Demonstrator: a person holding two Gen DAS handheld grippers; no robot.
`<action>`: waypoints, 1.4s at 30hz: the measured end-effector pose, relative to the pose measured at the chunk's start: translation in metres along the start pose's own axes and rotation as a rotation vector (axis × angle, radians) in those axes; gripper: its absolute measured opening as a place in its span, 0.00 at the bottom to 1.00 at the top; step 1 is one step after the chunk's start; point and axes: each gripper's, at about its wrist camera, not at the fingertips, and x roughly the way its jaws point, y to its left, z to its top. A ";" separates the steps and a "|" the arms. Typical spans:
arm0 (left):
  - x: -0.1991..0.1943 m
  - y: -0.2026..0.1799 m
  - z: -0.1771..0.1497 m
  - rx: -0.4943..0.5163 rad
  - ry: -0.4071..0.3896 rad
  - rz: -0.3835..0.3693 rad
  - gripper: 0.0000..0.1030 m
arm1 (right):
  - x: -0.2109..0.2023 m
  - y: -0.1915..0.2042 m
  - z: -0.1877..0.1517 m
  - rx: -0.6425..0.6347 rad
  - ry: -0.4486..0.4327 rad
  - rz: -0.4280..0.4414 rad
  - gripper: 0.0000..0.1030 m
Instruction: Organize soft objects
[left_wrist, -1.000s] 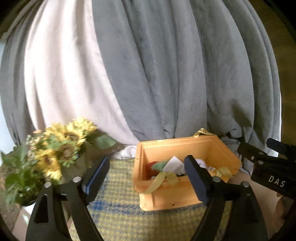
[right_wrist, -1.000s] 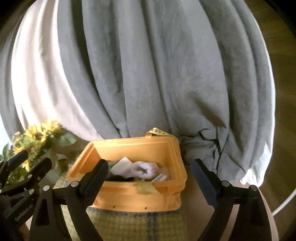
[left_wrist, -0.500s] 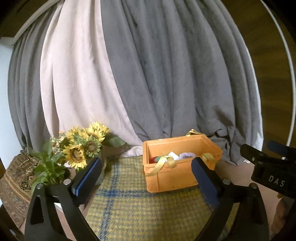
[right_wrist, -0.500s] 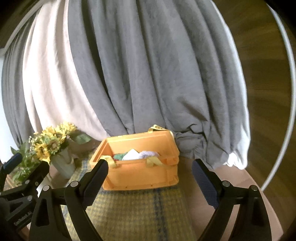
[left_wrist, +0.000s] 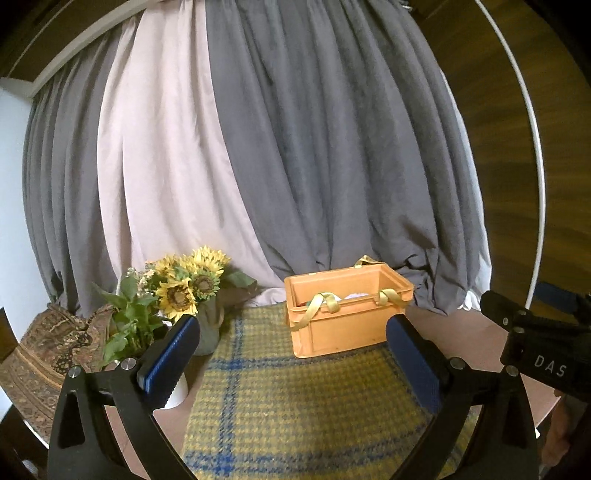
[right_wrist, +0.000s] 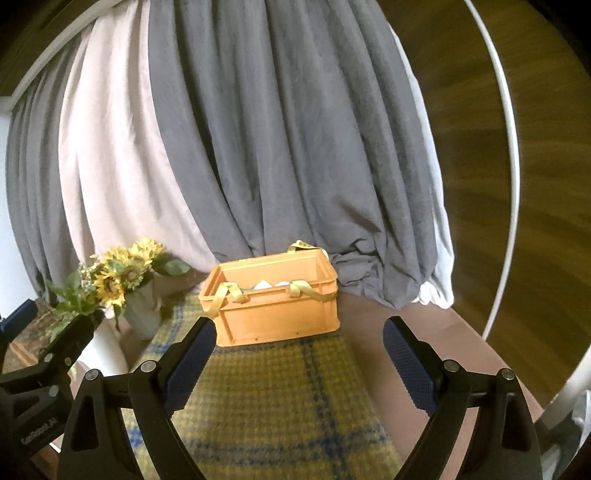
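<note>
An orange plastic crate (left_wrist: 343, 325) (right_wrist: 277, 314) stands at the far end of a yellow and blue plaid cloth (left_wrist: 295, 398) (right_wrist: 273, 398). Soft items lie inside it, with white cloth showing above the rim (right_wrist: 264, 284), and yellow straps (left_wrist: 321, 304) hang over its front edge. My left gripper (left_wrist: 291, 354) is open and empty, well back from the crate. My right gripper (right_wrist: 295, 354) is open and empty, also well back. Each gripper shows at the edge of the other's view.
A vase of sunflowers (left_wrist: 192, 288) (right_wrist: 122, 273) stands left of the crate. Grey and pale pink curtains (left_wrist: 258, 147) hang close behind. A patterned rug (left_wrist: 44, 347) lies at far left. A white hoop (right_wrist: 509, 184) curves along the wooden wall at right.
Both grippers have pulled back and away from the crate, which now looks smaller and farther. More of the plaid cloth shows in front. Both stay open.
</note>
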 end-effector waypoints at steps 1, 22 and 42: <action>-0.006 -0.001 0.000 0.001 -0.002 0.000 1.00 | -0.007 -0.001 0.000 -0.006 -0.006 -0.002 0.90; -0.120 -0.046 -0.033 -0.043 0.013 0.055 1.00 | -0.124 -0.043 -0.032 -0.070 -0.058 0.022 0.93; -0.174 -0.063 -0.039 -0.044 -0.014 0.070 1.00 | -0.176 -0.063 -0.050 -0.073 -0.073 0.043 0.93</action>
